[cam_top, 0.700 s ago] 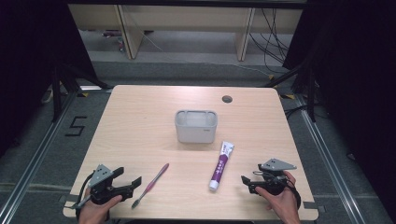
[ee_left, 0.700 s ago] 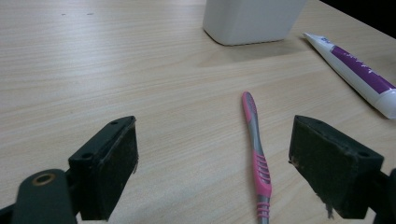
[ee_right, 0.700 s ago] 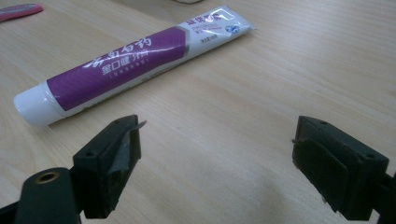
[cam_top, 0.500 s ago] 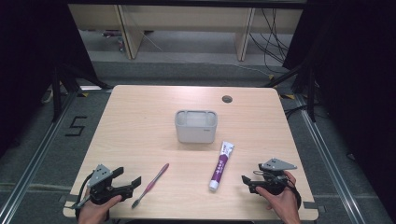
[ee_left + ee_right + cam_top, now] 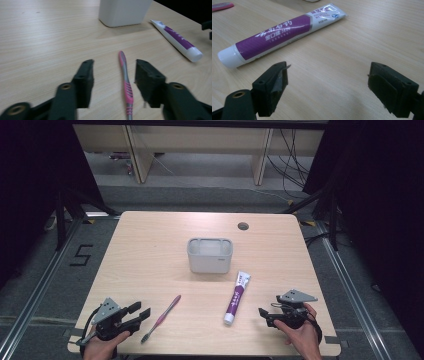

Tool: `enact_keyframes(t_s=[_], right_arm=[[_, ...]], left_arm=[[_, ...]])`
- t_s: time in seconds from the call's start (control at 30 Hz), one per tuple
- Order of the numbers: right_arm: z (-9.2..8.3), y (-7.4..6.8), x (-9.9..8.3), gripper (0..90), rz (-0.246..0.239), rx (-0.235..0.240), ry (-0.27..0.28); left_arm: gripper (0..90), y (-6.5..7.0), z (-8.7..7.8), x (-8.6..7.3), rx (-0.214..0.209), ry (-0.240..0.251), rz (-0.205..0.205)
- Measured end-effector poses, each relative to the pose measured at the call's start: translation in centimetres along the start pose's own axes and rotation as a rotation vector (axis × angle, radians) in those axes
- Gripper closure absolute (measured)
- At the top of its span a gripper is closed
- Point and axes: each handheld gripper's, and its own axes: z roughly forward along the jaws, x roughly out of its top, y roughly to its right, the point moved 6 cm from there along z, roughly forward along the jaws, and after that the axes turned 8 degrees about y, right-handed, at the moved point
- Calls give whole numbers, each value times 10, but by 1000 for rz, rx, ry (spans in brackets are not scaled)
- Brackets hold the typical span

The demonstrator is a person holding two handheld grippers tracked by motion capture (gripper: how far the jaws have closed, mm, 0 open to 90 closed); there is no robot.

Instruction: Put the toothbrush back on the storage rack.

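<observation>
The left claw (image 5: 142, 314) rests at the desk's (image 5: 150, 250) near left corner, jaws parted and gripping nothing; in the left gripper view the pink toothbrush (image 5: 126, 82) lies flat between and beyond them, untouched. Its long axis runs diagonally, with the grey bristle end toward the near edge and the handle tip toward the white holder (image 5: 210, 255) at mid-desk. The right claw (image 5: 264, 314) stands wide open and empty at the near right, just beside the purple toothpaste tube (image 5: 236, 297), whose white cap points to the near edge.
</observation>
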Motion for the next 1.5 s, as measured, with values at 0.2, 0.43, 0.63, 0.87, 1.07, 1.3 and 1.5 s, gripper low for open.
enact_keyframes(t_s=[0.2, 0.43, 0.63, 0.87, 1.07, 1.3, 1.5], right_arm=[[1, -1, 0, 177, -6, 5, -4], [2, -2, -1, 186, -4, 16, -10], [3, -4, -1, 188, -3, 29, -17], [3, -4, -2, 189, 9, 41, -31], [2, -8, -3, 190, 36, 18, -37], [4, -5, -2, 194, -12, 22, -27], [3, -6, -2, 198, -8, 28, -33]], left_arm=[[847, 16, -1, -2, -69, -17, 45], [894, 28, 2, -12, -116, -100, 69], [895, 32, 4, -21, -139, -155, 75], [895, 35, 3, -30, -141, -216, 110], [895, 30, 4, -37, -137, -268, 139], [895, 25, 5, -41, -109, -303, 169], [895, 20, 6, -43, -79, -326, 199]])
